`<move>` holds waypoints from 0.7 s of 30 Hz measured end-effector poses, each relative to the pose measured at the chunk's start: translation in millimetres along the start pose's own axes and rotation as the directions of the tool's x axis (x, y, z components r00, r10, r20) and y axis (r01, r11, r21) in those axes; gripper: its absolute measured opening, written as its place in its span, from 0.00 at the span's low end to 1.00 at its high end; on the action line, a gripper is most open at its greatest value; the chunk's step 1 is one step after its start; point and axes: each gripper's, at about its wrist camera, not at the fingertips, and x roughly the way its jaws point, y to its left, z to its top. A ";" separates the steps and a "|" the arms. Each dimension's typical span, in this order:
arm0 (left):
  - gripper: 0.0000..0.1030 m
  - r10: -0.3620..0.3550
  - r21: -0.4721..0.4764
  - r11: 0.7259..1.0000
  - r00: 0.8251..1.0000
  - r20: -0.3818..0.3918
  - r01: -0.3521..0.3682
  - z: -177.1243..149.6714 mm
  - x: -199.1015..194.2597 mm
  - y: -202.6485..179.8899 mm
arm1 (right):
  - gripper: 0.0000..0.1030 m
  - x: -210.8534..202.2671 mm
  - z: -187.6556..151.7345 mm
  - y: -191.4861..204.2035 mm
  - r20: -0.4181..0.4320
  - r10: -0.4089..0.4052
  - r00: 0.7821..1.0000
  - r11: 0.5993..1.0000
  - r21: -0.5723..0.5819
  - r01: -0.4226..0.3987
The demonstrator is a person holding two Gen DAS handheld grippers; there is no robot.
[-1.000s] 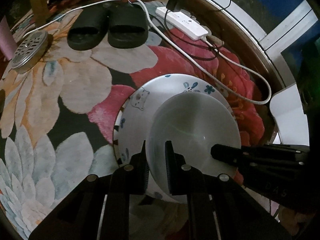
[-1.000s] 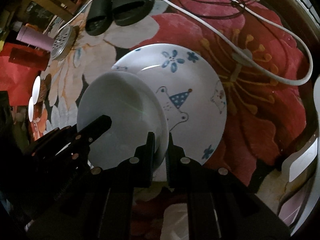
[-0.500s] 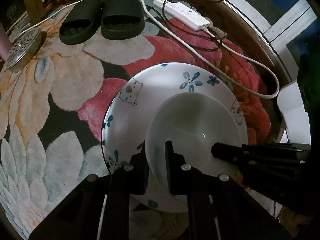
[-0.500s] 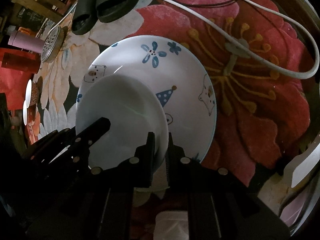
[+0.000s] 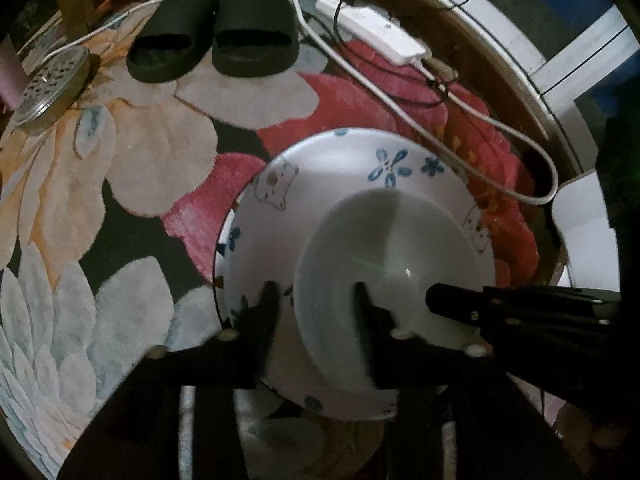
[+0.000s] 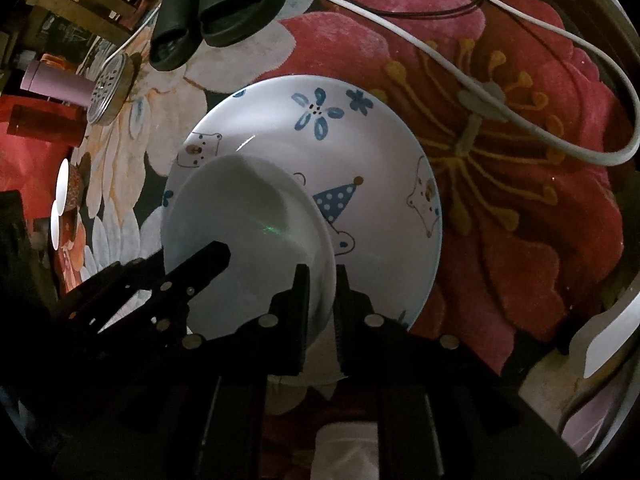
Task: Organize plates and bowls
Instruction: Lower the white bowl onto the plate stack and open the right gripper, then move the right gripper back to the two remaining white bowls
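The plain white bowl (image 6: 248,240) sits over the near-left part of the patterned plate (image 6: 380,168), which lies on the flowered rug (image 6: 520,220). The right gripper (image 6: 322,292) pinches the bowl's rim; the left gripper (image 5: 316,304) straddles the opposite rim with fingers spread. Best to lower it level and centred before letting go. Both dishes look empty.

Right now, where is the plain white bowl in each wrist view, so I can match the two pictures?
Left wrist: plain white bowl sits lower centre-right, over the bear plate.
Right wrist: plain white bowl sits left of centre, overlapping that plate's left side.
Shared landmark: black slippers at the top of both views.
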 end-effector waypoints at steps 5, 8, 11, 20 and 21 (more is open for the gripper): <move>0.76 -0.010 0.001 1.000 0.998 0.063 0.010 4.2 -25.9 8.5 | 0.37 -13.4 1.4 3.1 0.047 -0.033 0.998 0.999 -0.010 0.034; 0.97 0.001 -0.010 1.000 0.995 0.101 0.000 5.9 -40.8 21.0 | 0.67 -25.0 4.1 4.8 0.101 -0.044 0.994 0.999 -0.005 0.044; 0.99 0.062 -0.019 0.998 0.987 0.149 -0.060 5.1 -56.4 35.2 | 0.93 -29.6 6.4 10.4 0.128 -0.056 0.990 0.998 -0.010 0.058; 0.99 0.167 -0.090 0.984 0.972 0.163 -0.154 -9.1 -75.6 90.6 | 0.97 -21.0 2.6 59.8 0.137 -0.078 0.988 0.987 -0.131 0.096; 0.99 0.174 -0.094 0.983 0.971 0.164 -0.160 -11.3 -77.8 94.9 | 0.97 -20.6 2.6 62.8 0.135 -0.076 0.988 0.986 -0.139 0.095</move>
